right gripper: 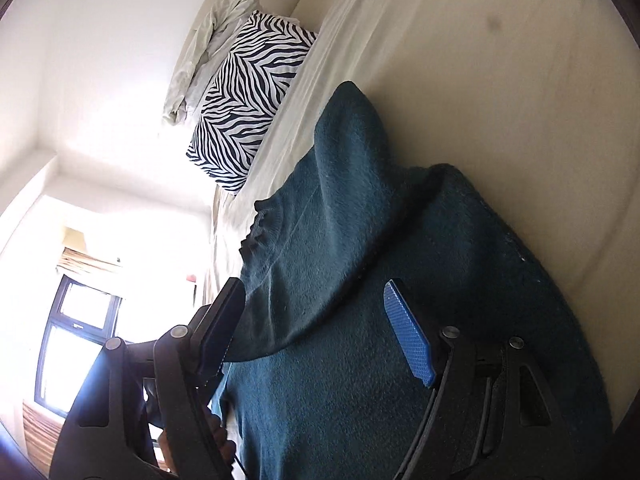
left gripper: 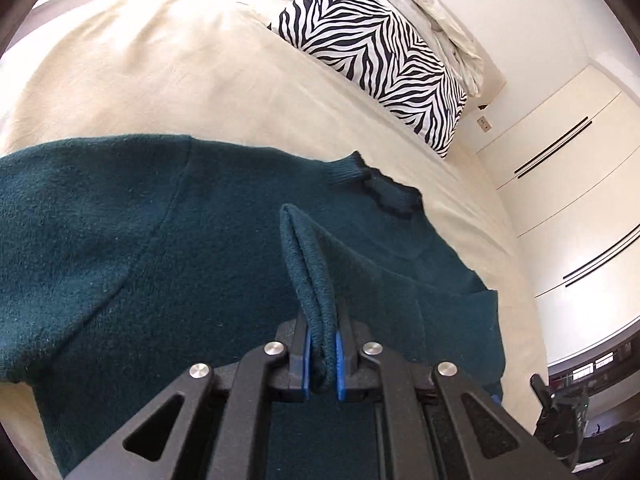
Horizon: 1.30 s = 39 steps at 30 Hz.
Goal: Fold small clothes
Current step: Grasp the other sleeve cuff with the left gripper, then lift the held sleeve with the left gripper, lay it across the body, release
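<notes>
1. A teal sweater (left gripper: pixel 120 248) lies spread on the bed (left gripper: pixel 140 80), collar (left gripper: pixel 376 188) toward the zebra pillow (left gripper: pixel 372 52) and the wall.
2. The left gripper (left gripper: pixel 322 354) is clenched on a doubled ridge of the sweater's knit; the fabric stands up as a narrow fold between the blue pads (left gripper: pixel 306 360).
3. The right gripper (right gripper: pixel 320 332) is released: its jaws stand wide apart just above the sweater (right gripper: pixel 340 380), one blue pad (right gripper: pixel 408 332) over the body and the other finger at the near edge. Nothing is pinched between them.
4. Judged from this, the step in hand is taking hold of the sweater for a fold: one side is gripped, the other not yet.
5. The next move likely calls for the right gripper to settle onto an edge or seam level with the left one's hold and close on it, so both grips can lift and carry the cloth over together.
6. Uneven holds could skew the crease; the thick knit may also slip from a shallow pinch.
</notes>
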Tool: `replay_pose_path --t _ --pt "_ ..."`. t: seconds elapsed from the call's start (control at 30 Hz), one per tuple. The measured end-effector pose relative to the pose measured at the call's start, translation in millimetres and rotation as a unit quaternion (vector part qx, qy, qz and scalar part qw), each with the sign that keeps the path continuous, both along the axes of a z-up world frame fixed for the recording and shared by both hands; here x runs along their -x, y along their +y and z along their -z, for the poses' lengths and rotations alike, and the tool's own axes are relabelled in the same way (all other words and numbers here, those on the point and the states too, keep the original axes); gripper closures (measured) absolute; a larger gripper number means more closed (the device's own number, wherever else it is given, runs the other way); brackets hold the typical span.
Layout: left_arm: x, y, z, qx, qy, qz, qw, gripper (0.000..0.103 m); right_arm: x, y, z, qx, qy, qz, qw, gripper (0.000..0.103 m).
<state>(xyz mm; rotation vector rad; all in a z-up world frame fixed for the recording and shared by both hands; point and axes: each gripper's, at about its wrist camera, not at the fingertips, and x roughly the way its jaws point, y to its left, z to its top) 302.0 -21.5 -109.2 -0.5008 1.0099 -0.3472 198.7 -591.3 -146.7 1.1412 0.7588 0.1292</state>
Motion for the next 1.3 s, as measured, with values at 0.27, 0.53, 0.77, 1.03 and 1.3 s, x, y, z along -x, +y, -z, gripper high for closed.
replay_pose_path --t 0.27,0.53,0.77,1.03,1.3 --pt "-6 -4 21 0.006 0.01 0.0 0.9999 0.093 -64 8 14 -0.046 0.032 0.016 0.998 0.031" --pt "2 -3 23 0.009 0.003 0.003 0.9999 0.093 -42 -42 14 -0.071 -0.003 0.104 0.992 0.035" --pt "6 -1 24 0.016 0.0 0.0 0.9999 0.091 -17 -51 5 -0.026 0.009 0.127 0.992 0.031" --pt "10 -1 29 0.022 -0.006 -0.002 0.9997 0.09 -86 -12 -22 -0.005 -0.023 0.005 1.0 0.031" --pt "12 4 40 0.042 -0.025 0.0 0.9988 0.088 -164 -34 13 0.028 0.02 -0.015 0.999 0.036"
